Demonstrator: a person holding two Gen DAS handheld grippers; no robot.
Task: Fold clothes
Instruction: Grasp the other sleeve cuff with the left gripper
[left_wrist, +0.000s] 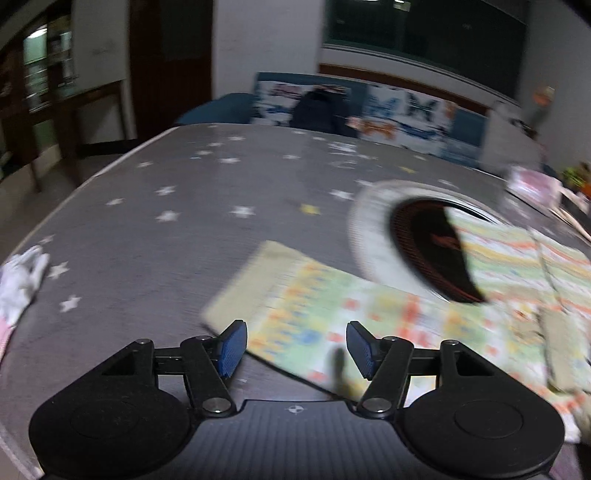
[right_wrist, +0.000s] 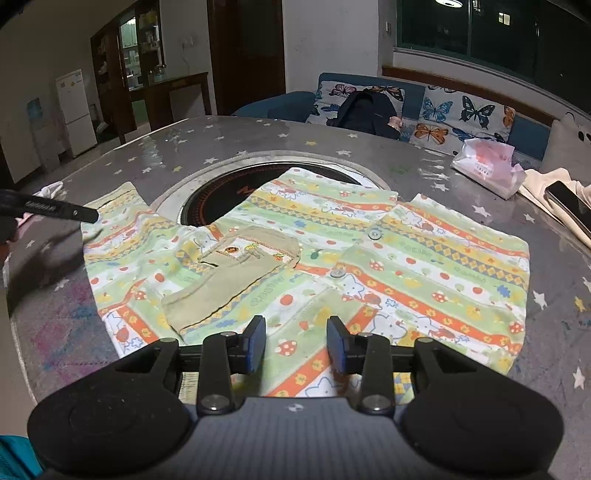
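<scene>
A small child's shirt (right_wrist: 406, 266), striped green, orange and yellow with a beige collar (right_wrist: 236, 273), lies spread flat on the grey star-print table (right_wrist: 110, 332). My right gripper (right_wrist: 295, 345) stands open just over the shirt's near hem, its blue pads apart with nothing pinched. In the blurred left wrist view, my left gripper (left_wrist: 295, 347) hangs open above the beige-cuffed sleeve (left_wrist: 295, 314) at the shirt's left end. One black finger of the left gripper (right_wrist: 55, 208) shows by that sleeve in the right wrist view.
A round black cooker plate (right_wrist: 221, 192) with a pale ring is set in the table, partly under the shirt. A tissue pack (right_wrist: 487, 168), a phone (right_wrist: 569, 206) on cream cloth, and a white cloth (left_wrist: 22, 280) lie at the edges. A butterfly-cushioned sofa (right_wrist: 443, 110) stands behind.
</scene>
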